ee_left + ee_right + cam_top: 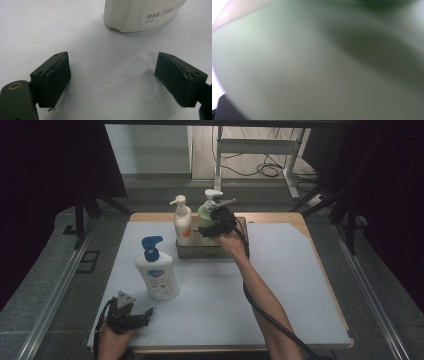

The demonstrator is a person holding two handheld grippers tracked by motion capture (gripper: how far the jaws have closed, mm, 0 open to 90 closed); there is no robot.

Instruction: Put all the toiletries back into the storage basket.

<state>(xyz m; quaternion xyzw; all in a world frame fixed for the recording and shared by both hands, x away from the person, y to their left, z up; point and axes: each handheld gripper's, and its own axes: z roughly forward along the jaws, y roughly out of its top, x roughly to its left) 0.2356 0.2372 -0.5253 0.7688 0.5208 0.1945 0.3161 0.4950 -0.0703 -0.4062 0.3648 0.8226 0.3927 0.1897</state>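
The white tabletop carries the whole job, and at its far edge sits a clear tray with two pump bottles standing in it: a cream one with an orange label on the left and a green pump bottle just beside it on the right. The right tongs are on that green bottle, up against its body below the pump; in the right gripper view the green wall sits so close to the lens that it blurs, and I judge the tongs closed around it at a wide spread, though the pads themselves are hidden from me. If the bottle is being settled into the tray, I would keep it upright, lower it straight so its base meets the tray floor flat, and mind the cream bottle touching-close at its side, since a sideways nudge could tip it. Letting go only once the base rests fully seems wise. Nearer the person, a white bottle with a blue pump stands alone on the tabletop, probably the next to go. The left tongs rest low by the near edge, jaws wide apart with nothing between them, pointing at that bottle's base.
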